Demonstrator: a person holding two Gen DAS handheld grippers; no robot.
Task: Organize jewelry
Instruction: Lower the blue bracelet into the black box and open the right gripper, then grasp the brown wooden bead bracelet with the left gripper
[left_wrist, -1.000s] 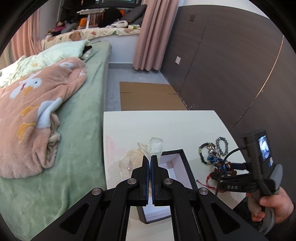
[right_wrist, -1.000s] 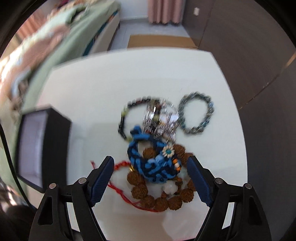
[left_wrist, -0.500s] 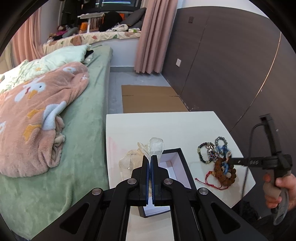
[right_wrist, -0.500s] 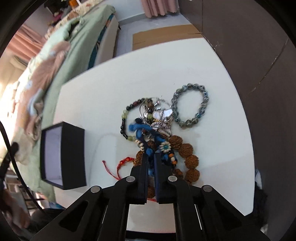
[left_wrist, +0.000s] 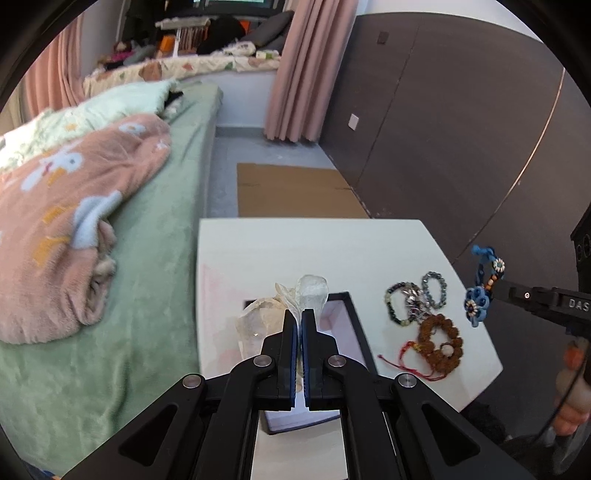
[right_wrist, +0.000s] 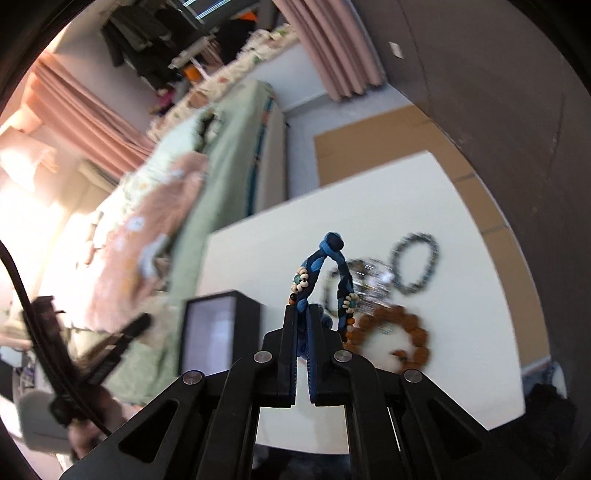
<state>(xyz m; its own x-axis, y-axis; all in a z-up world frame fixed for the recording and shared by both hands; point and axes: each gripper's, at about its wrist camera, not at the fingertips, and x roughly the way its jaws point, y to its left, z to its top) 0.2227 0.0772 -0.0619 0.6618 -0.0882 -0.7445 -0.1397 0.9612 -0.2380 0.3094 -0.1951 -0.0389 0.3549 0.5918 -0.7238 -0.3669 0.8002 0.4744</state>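
My right gripper (right_wrist: 303, 314) is shut on a blue braided bracelet (right_wrist: 327, 273) with small beads and holds it in the air above the white table (right_wrist: 258, 258). In the left wrist view the same bracelet (left_wrist: 480, 291) hangs from the right gripper (left_wrist: 496, 286) at the right edge. My left gripper (left_wrist: 299, 317) is shut on a crumpled clear plastic bag (left_wrist: 295, 295) over the open black jewelry box (left_wrist: 356, 332). On the table lie a brown bead bracelet (left_wrist: 441, 341), a red cord (left_wrist: 402, 360), a dark bead bracelet (left_wrist: 395, 302), a silver piece (left_wrist: 415, 299) and a grey-blue bead bracelet (left_wrist: 434, 290).
A bed with a green cover (left_wrist: 159, 258) and a pink blanket (left_wrist: 74, 229) runs along the table's left side. A dark panelled wall (left_wrist: 443, 147) stands to the right. Flat cardboard (left_wrist: 295, 192) lies on the floor beyond the table. A person's hand (left_wrist: 570, 398) holds the right gripper's handle.
The right gripper closed on the blue bracelet and lifted it off the pile, tilting upward. The left gripper stayed in place, holding the plastic bag.
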